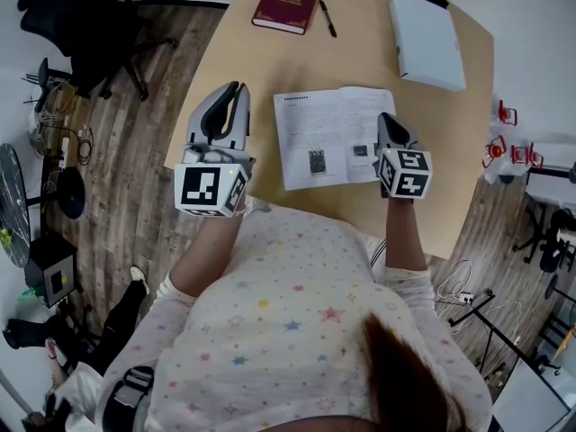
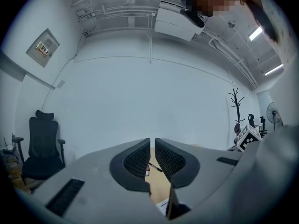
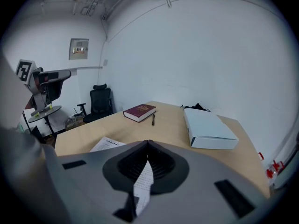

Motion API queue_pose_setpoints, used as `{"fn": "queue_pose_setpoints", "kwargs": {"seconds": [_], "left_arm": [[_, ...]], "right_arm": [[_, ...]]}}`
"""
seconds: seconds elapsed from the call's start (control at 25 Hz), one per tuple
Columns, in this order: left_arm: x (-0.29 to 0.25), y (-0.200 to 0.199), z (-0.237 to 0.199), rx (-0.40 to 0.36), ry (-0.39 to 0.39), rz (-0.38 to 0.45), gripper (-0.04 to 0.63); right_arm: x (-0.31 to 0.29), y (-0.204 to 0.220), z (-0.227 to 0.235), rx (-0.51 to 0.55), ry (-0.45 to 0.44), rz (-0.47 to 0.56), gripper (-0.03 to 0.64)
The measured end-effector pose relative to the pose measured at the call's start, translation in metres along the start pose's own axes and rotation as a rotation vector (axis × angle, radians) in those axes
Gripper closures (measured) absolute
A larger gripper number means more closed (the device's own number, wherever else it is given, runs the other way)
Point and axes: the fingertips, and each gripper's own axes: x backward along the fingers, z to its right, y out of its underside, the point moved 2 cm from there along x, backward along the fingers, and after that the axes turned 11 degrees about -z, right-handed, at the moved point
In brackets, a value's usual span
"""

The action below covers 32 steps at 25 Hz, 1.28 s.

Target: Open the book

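Note:
A thin white book (image 1: 331,138) lies open on the wooden table (image 1: 234,52), printed pages up. My right gripper (image 1: 387,122) sits at its right edge, shut on a page (image 3: 144,183) that stands up between the jaws in the right gripper view (image 3: 148,147). A corner of the left page (image 3: 106,144) shows past that gripper's body. My left gripper (image 1: 236,90) hovers over bare table left of the book, apart from it. In the left gripper view its jaws (image 2: 152,147) stand almost together with nothing between them, pointing level across the table.
A dark red hardcover book (image 1: 286,1) and a black pen (image 1: 327,18) lie at the far side. A white flat box (image 1: 426,39) lies at the far right. A black office chair (image 1: 90,25) stands on the floor left of the table.

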Motion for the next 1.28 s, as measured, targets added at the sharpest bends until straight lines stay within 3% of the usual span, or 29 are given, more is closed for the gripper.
{"fn": "queue_pose_setpoints", "kwargs": {"seconds": [1.28], "left_arm": [[0.009, -0.001, 0.001, -0.006, 0.003, -0.001, 0.566]], "right_arm": [[0.080, -0.115, -0.055, 0.037, -0.124, 0.370, 0.617]]}}
